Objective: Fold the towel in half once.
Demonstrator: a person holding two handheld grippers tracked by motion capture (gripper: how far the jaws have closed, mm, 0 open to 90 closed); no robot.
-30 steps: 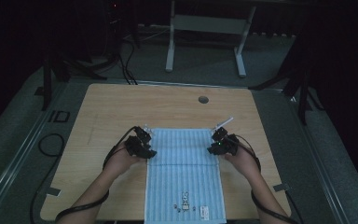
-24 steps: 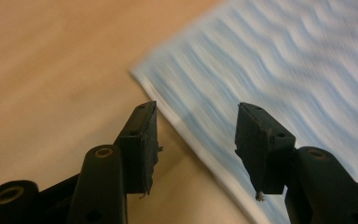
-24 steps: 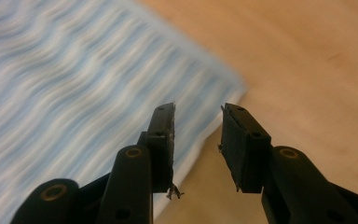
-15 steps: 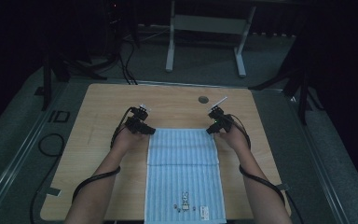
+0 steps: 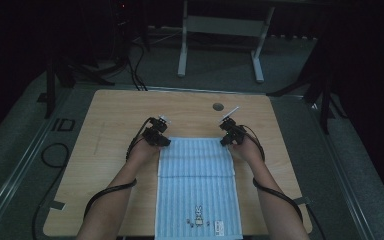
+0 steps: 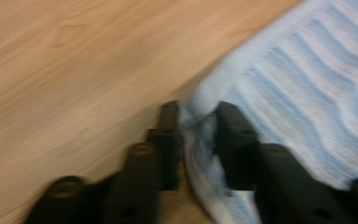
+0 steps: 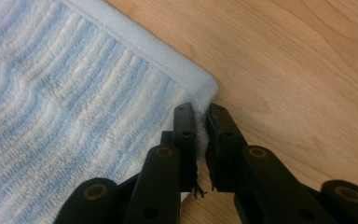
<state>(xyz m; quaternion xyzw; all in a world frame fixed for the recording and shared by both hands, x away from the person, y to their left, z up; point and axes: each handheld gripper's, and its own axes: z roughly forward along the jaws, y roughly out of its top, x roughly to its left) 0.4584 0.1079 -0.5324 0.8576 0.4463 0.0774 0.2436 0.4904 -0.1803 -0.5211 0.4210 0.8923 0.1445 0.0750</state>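
A light blue striped towel point(image 5: 196, 180) lies flat on the wooden table point(image 5: 115, 115), its near end with a small rabbit print hanging at the front edge. My left gripper point(image 5: 164, 142) pinches the towel's far left corner; its jaws have just closed on the cloth point(image 6: 200, 116), which bunches between the pads. My right gripper point(image 5: 224, 142) holds the far right corner; its jaws have just closed too, with the hem point(image 7: 200, 100) squeezed between them. The towel's striped weave point(image 7: 65, 107) spreads left of the right jaws.
A round grommet hole point(image 5: 218, 106) sits in the table near its far edge. Bare wood point(image 6: 65, 70) lies to both sides of the towel. Beyond the table stand a white frame point(image 5: 220, 30) and cables on the dark floor.
Both hands moved forward from the towel's upper part to its far corners, then came down a little. Both grippers closed on the corners.
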